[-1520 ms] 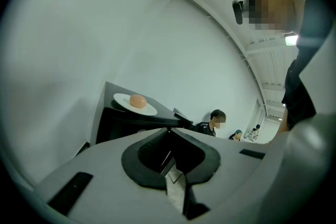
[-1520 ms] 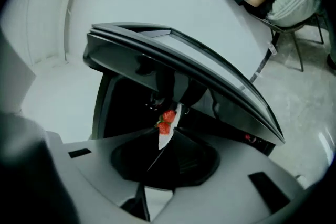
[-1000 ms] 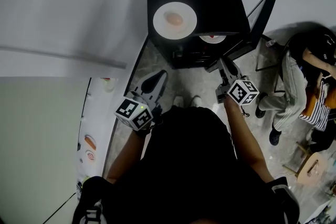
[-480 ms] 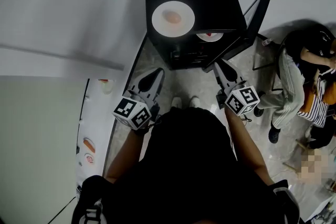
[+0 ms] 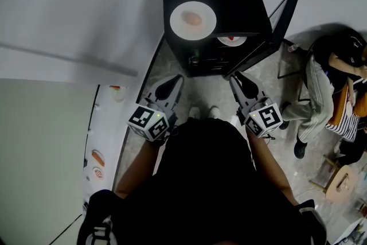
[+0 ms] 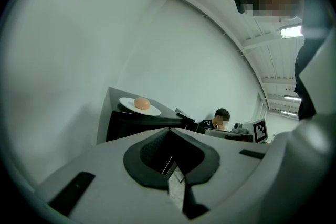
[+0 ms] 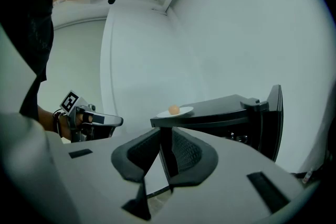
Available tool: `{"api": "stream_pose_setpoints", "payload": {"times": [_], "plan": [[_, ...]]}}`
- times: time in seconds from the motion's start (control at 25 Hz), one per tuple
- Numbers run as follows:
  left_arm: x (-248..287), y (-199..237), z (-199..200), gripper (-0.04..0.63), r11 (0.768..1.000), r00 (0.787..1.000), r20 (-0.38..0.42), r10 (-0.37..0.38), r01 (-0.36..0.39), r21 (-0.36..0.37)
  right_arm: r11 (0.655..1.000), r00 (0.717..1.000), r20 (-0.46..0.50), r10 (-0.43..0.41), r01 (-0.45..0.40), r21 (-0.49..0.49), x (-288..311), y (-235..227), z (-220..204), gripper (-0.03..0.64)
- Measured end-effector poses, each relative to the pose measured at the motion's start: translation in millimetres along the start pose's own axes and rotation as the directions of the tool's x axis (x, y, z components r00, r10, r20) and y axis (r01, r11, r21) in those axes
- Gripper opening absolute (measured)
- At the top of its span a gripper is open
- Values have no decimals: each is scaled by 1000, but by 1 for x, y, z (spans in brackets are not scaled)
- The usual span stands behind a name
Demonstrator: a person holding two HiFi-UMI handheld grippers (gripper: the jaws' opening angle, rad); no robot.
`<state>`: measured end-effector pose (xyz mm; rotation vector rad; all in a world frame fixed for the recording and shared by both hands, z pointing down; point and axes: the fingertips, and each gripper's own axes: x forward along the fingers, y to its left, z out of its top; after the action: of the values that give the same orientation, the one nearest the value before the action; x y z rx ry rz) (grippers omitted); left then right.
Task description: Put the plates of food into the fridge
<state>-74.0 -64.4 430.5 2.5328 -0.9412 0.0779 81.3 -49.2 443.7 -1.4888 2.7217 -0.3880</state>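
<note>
A black fridge (image 5: 215,3) stands ahead with its door (image 5: 284,11) swung open to the right. On its top sits a white plate (image 5: 193,19) with an orange piece of food; the same plate (image 6: 139,106) shows in the left gripper view and, as a small plate (image 7: 176,111), in the right gripper view. A second plate (image 5: 232,40) with red food lies inside the fridge. My left gripper (image 5: 172,84) is shut and empty, short of the fridge's left front. Just below the door, my right gripper (image 5: 236,78) is shut and empty too.
A person (image 5: 324,86) sits to the right of the fridge. A white counter (image 5: 103,140) with small food items runs along the left. A small round table (image 5: 337,181) stands at the lower right. A white wall lies behind the fridge.
My right gripper has drawn back from the fridge door toward my body. The left gripper has barely shifted.
</note>
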Motion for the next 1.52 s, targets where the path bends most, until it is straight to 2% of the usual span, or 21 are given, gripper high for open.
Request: {"api": "stream_pose_setpoints", "payload": {"times": [0.16, 0.24, 0.32, 0.44, 0.56, 0.76, 0.88, 1.0, 1.12, 1.24, 1.4, 1.52], "plan": [[0, 3, -5, 23, 1000, 1000, -24, 7, -7, 23, 999, 1000, 1, 23, -23, -45, -2, 17, 12, 83], [-1, 5, -5, 23, 1000, 1000, -16, 8, -8, 24, 998, 999, 35, 40, -39, -41, 1, 25, 23, 83], [-2, 7, -1, 23, 1000, 1000, 15, 5, -5, 13, 998, 996, 59, 61, -62, 5, 6, 28, 24, 83], [-3, 14, 1, 23, 1000, 999, 28, 22, -22, 16, 989, 998, 40, 54, -59, 138, 17, 22, 10, 83], [-7, 23, 2, 24, 999, 999, 18, 44, -44, 26, 961, 996, 51, 74, -85, 263, 36, 22, 5, 83], [-15, 39, 3, 25, 997, 997, 14, 78, -78, 27, 909, 993, 80, 88, -113, 401, 69, 21, 7, 83], [-21, 46, 3, 25, 996, 996, 19, 91, -91, 21, 887, 992, 83, 98, -125, 445, 86, 22, 7, 83], [-25, 53, 2, 25, 994, 995, 14, 102, -102, 25, 879, 991, 68, 114, -133, 457, 104, 27, 7, 83], [-27, 61, 3, 25, 994, 994, 13, 109, -109, 19, 825, 990, 86, 111, -140, 547, 121, 26, 7, 83], [-30, 63, 4, 25, 994, 994, 20, 110, -110, 12, 797, 991, 83, 103, -132, 590, 130, 24, 4, 83], [-32, 69, 2, 25, 994, 994, 10, 105, -105, 7, 737, 992, 97, 80, -125, 664, 141, 18, 2, 83], [-30, 74, 1, 25, 995, 995, -9, 97, -97, -1, 717, 993, 101, 60, -114, 688, 149, 8, -1, 83]]}}
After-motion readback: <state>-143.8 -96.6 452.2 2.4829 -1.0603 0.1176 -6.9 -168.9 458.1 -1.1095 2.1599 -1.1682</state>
